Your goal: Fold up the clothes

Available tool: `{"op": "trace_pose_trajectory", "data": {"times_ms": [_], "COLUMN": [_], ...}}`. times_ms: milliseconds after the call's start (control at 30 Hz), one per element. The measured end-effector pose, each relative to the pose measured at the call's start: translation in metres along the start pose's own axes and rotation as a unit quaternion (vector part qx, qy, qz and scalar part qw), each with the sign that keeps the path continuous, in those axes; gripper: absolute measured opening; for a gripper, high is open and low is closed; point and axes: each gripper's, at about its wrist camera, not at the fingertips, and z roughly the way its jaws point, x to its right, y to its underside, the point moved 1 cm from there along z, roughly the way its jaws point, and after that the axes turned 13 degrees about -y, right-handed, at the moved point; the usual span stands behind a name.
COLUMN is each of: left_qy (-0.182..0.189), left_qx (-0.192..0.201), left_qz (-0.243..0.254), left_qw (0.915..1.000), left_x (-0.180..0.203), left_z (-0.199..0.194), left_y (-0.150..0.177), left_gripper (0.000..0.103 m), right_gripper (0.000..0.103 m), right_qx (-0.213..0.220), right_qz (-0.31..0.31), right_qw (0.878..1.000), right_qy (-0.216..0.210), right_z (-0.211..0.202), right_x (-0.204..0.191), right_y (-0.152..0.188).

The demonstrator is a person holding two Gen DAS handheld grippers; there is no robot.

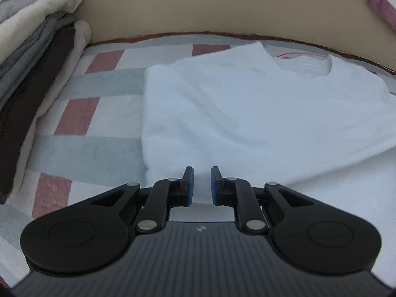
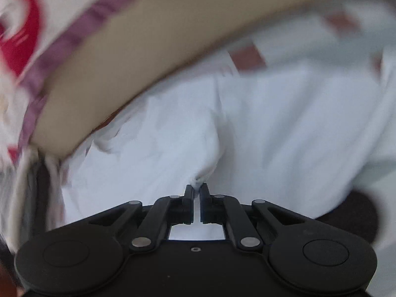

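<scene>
A checked mat (image 1: 81, 113) in grey, pink and white covers the surface, with a tan board (image 1: 210, 7) rising behind it. On the mat lies the white T-shirt (image 1: 222, 113), mostly spread flat, collar toward the board and its left side already turned in to a straight edge. A stack of folded clothes (image 1: 32, 57) sits at the far left, near the shirt but not touching it.

The shirt looks light, soft and limp (thin cotton by its drape), so it should slide easily over the mat and sag or wrinkle wherever it is not supported; hems and corners are the sensible places to pinch.

The right claw (image 2: 197, 188) is clenched on a small bunched tuft of the shirt's edge, cloth gathering into creases above it. The left claw (image 1: 202, 173) hangs released over the near hem, its blue pads (image 1: 190, 185) apart with nothing between them.
</scene>
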Motion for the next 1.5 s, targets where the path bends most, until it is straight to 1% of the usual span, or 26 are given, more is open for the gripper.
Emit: {"op": "trace_pose_trajectory", "data": {"times_ms": [33,67,133,167,267,300,333,400,467,533,600,700,767,833,867,967,1000,1100,1200,1233,1300,1333,1367,1433,1467,1500], "left_qy": [-0.002,-0.008,-0.012,-0.017,-0.026,-0.029,-0.032,-0.027,-0.015,0.004,0.022,0.048,0.063,0.081,0.091,0.134,0.145,0.187,0.191,0.192,0.193,0.194,0.195,0.173,0.162,0.159], "left_qx": [-0.003,-0.01,-0.002,-0.002,-0.005,-0.006,-0.007,-0.002,0.013,0.028,0.048,0.078,0.088,0.095,0.1,0.119,0.117,0.12,0.105,0.099,0.089,0.083,0.078,0.068,0.067,0.061], "left_qz": [0.002,0.011,0.025,0.037,0.075,0.088,0.101,0.14,0.194,0.245,0.291,0.349,0.386,0.406,0.413,0.411,0.393,0.331,0.286,0.271,0.24,0.225,0.209,0.2,0.193,0.176], "left_qw": [1.0,0.9998,0.9996,0.9992,0.9968,0.9957,0.9944,0.9898,0.9807,0.9691,0.9553,0.9328,0.9162,0.9053,0.9004,0.8941,0.9004,0.9172,0.9333,0.9382,0.9471,0.9512,0.9551,0.962,0.9654,0.9696], "left_x": [-0.001,0.001,0.002,0.004,0.013,0.015,0.018,0.027,0.041,0.06,0.085,0.13,0.164,0.199,0.215,0.265,0.281,0.319,0.326,0.329,0.333,0.336,0.338,0.325,0.317,0.305], "left_z": [0.003,0.006,0.007,0.006,-0.007,-0.011,-0.015,-0.032,-0.063,-0.096,-0.129,-0.17,-0.189,-0.196,-0.196,-0.187,-0.182,-0.172,-0.155,-0.15,-0.138,-0.132,-0.127,-0.117,-0.113,-0.11], "left_y": [0.002,0.005,0.008,0.007,0.0,-0.002,-0.005,-0.012,-0.023,-0.041,-0.062,-0.082,-0.086,-0.077,-0.07,-0.051,-0.051,-0.057,-0.05,-0.048,-0.043,-0.041,-0.039,-0.033,-0.031,-0.031], "left_gripper": [0.014,0.013,0.013,0.013,0.013,0.014,0.014,0.014,0.017,0.025,0.036,0.044,0.044,0.044,0.044,0.043,0.04,0.04,0.041,0.041,0.041,0.041,0.04,0.04,0.04,0.04], "right_gripper": [0.006,0.006,0.007,0.008,0.012,0.017,0.03,0.042,0.042,0.042,0.042,0.044,0.044,0.044,0.045,0.046,0.046,0.048,0.048,0.048,0.049,0.054,0.056,0.059,0.054,0.014], "right_qx": [-0.003,-0.016,-0.065,-0.072,-0.033,-0.02,-0.007,0.019,0.065,0.119,0.172,0.249,0.287,0.318,0.326,0.333,0.335,0.341,0.346,0.344,0.331,0.328,0.324,0.313,0.306,0.298], "right_qz": [-0.031,-0.043,-0.021,-0.009,0.028,0.04,0.052,0.077,0.117,0.164,0.219,0.309,0.349,0.376,0.385,0.395,0.398,0.408,0.417,0.418,0.412,0.4,0.389,0.352,0.332,0.318], "right_qw": [0.999,0.999,0.996,0.996,0.998,0.998,0.998,0.996,0.989,0.976,0.958,0.917,0.89,0.868,0.86,0.85,0.846,0.834,0.821,0.819,0.822,0.827,0.831,0.844,0.852,0.861], "right_qy": [0.015,0.028,0.051,0.056,0.049,0.047,0.045,0.04,0.057,0.075,0.065,0.046,0.055,0.064,0.071,0.104,0.115,0.148,0.181,0.191,0.212,0.222,0.232,0.257,0.267,0.263], "right_z": [-0.009,-0.011,0.003,0.004,-0.014,-0.02,-0.026,-0.038,-0.061,-0.091,-0.118,-0.151,-0.168,-0.184,-0.189,-0.192,-0.193,-0.196,-0.198,-0.198,-0.193,-0.192,-0.19,-0.182,-0.177,-0.173], "right_x": [-0.007,-0.006,0.013,0.02,0.037,0.042,0.048,0.058,0.077,0.1,0.127,0.167,0.187,0.206,0.213,0.226,0.231,0.245,0.259,0.262,0.263,0.26,0.258,0.254,0.253,0.253], "right_y": [0.001,0.003,0.009,0.008,-0.004,-0.008,-0.012,-0.02,-0.025,-0.026,-0.022,-0.008,0.004,0.016,0.019,0.021,0.021,0.023,0.024,0.024,0.023,0.023,0.024,0.017,0.012,0.008]}}
